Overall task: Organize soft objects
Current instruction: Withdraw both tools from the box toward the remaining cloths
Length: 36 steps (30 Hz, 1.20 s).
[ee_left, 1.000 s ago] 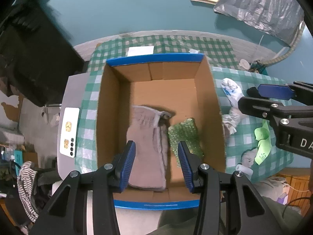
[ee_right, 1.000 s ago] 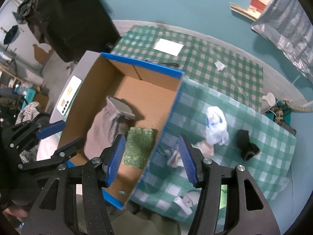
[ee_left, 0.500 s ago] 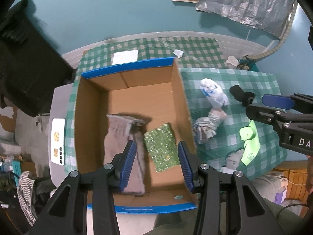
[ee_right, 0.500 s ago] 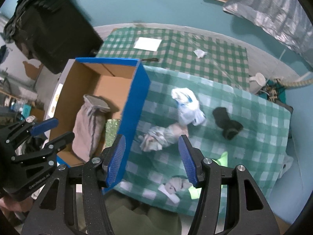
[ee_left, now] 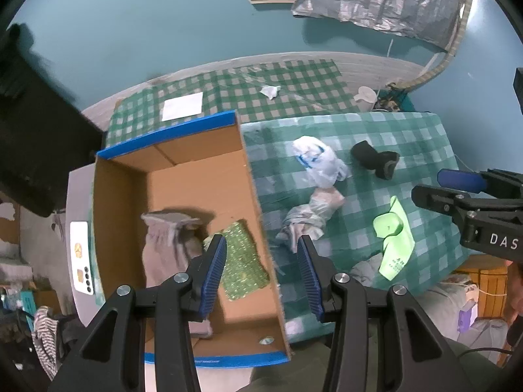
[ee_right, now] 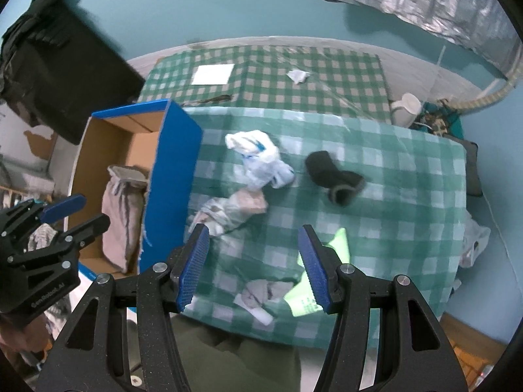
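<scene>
Cardboard, blue-edged, the open box [ee_left: 183,176] sits at the left of a green checked cloth [ee_right: 408,202] covering the counter. Inside it lie a grey fabric pouch [ee_left: 166,245] and, just beside that, a green bubble-textured piece [ee_left: 243,258]. On the cloth to the right of the box are the loose soft things: a white and blue bundle [ee_right: 258,160], a pale crumpled bundle [ee_right: 228,210] near the box wall, a black sock [ee_right: 333,176] apart from them, a bright green piece [ee_right: 327,277] and a small grey and white item [ee_right: 261,294] near the cloth's front edge. Left tool [ee_left: 261,272] hangs above the box's right wall, jaws wide apart and empty. Right tool [ee_right: 253,263] hovers over the cloth, likewise spread wide, gripping nothing.
</scene>
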### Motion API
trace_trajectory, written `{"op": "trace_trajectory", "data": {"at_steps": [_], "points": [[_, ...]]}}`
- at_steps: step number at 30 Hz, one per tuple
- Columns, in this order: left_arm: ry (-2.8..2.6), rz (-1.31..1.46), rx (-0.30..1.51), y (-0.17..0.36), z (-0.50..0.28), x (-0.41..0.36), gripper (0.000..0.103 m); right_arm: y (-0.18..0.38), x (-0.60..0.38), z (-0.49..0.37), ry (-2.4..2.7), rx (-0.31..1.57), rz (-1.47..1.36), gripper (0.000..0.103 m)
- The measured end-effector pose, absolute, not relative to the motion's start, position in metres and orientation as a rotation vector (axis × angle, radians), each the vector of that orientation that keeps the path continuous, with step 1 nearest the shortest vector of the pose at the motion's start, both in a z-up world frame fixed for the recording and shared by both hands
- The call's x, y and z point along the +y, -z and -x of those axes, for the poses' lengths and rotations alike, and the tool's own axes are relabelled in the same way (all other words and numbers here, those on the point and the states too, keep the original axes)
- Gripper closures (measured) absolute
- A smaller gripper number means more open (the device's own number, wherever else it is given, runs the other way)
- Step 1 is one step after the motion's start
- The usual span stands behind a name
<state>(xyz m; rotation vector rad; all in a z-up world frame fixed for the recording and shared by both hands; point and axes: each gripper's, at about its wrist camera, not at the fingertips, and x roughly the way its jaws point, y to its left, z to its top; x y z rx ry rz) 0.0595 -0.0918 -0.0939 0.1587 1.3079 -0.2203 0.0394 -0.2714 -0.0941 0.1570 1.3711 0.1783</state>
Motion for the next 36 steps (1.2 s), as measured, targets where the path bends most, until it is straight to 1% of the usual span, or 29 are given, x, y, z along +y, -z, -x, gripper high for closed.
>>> {"op": "trace_trajectory", "data": {"at_steps": [15,27,36], "points": [[0.292,-0.162,1.337,0.103,-0.071,-0.133,0.057,0.108,-0.32,-0.026,-0.083,1.4,-0.188,0.045],[0.309,-0.184,1.38,0.128,-0.077,-0.161,0.057,0.117,-0.332,-0.017,-0.067,1.427,-0.211,0.042],[0.27,-0.2,1.422,0.153,-0.08,-0.163,0.057,0.12,-0.33,-0.017,-0.076,1.437,-0.202,0.042]]}}
